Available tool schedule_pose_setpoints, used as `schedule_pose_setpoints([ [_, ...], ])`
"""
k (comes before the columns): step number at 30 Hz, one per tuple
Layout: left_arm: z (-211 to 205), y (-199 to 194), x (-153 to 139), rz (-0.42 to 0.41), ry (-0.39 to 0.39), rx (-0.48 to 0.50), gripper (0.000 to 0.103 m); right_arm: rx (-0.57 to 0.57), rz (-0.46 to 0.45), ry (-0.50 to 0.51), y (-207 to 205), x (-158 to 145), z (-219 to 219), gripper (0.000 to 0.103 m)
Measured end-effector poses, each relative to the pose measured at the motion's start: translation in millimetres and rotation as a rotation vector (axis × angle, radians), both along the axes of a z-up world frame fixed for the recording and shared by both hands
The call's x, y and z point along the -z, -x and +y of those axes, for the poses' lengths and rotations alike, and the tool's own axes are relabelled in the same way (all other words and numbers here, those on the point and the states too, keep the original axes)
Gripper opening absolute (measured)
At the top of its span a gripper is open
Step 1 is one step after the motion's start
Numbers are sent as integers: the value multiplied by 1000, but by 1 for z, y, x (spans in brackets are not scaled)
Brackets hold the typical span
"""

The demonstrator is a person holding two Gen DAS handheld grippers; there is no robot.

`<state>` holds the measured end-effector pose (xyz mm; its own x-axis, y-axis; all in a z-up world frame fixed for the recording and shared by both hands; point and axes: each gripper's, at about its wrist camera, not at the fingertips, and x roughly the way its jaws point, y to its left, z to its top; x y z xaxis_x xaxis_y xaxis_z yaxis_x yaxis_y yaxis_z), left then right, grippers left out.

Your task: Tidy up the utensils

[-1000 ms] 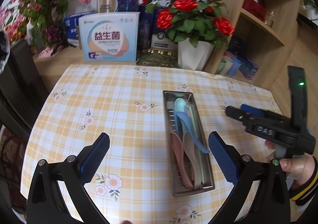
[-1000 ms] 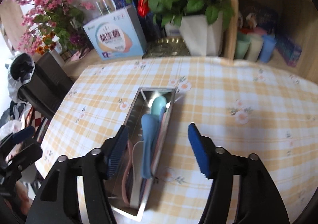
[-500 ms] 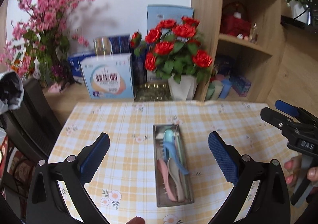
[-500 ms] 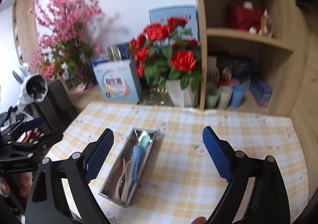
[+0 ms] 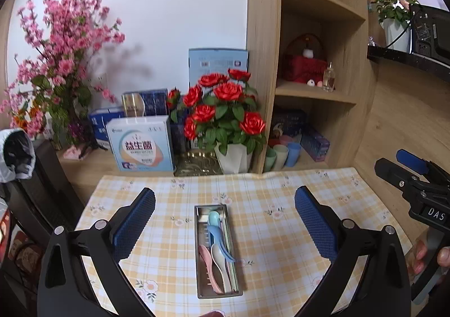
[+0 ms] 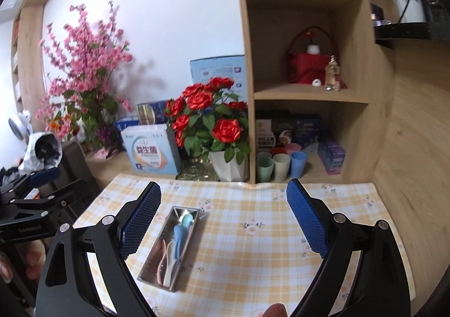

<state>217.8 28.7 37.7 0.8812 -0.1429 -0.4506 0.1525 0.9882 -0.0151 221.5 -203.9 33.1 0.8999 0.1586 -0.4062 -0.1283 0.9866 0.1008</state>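
A metal tray point(image 5: 198, 235) lies lengthwise on the checked tablecloth point(image 5: 267, 235). It holds several utensils: a blue spoon point(image 5: 218, 235), a pink spoon point(image 5: 206, 260), a white spoon point(image 5: 219, 258) and pale chopsticks. The tray also shows in the right wrist view point(image 6: 153, 258). My left gripper point(image 5: 225, 221) is open and empty, held high above and back from the tray. My right gripper point(image 6: 223, 218) is open and empty, also well above the table. The right gripper shows at the right edge of the left wrist view point(image 5: 416, 184).
A red rose pot point(image 5: 227, 125), a white box point(image 5: 140, 145), a pink blossom plant point(image 5: 62, 63) and other boxes stand behind the table. A wooden shelf unit point(image 5: 317, 92) with cups point(image 5: 281, 155) is at the back right. A dark chair point(image 5: 42, 190) stands left.
Both grippers have pulled up and back from the tray, so the tray looks smaller and more of the room shows. The right gripper's fingers have opened wider. The utensils have stayed in the tray.
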Motion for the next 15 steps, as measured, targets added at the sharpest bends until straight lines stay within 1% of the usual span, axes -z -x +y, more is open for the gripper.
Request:
schedule_pose_setpoints([
  [2, -5, 10, -7, -28, -23, -14, 97, 10, -9, -2, 5, -4, -4, 88],
  [4, -7, 16, -11, -40, -26, -12, 97, 19, -18, -2, 10, -8, -9, 88],
  [10, -9, 24, -22, -48, -12, -2, 97, 43, -24, -17, 21, -14, -18, 88],
  [15, -11, 30, -25, -56, -16, -12, 97, 54, -37, -29, 29, -18, -23, 88],
])
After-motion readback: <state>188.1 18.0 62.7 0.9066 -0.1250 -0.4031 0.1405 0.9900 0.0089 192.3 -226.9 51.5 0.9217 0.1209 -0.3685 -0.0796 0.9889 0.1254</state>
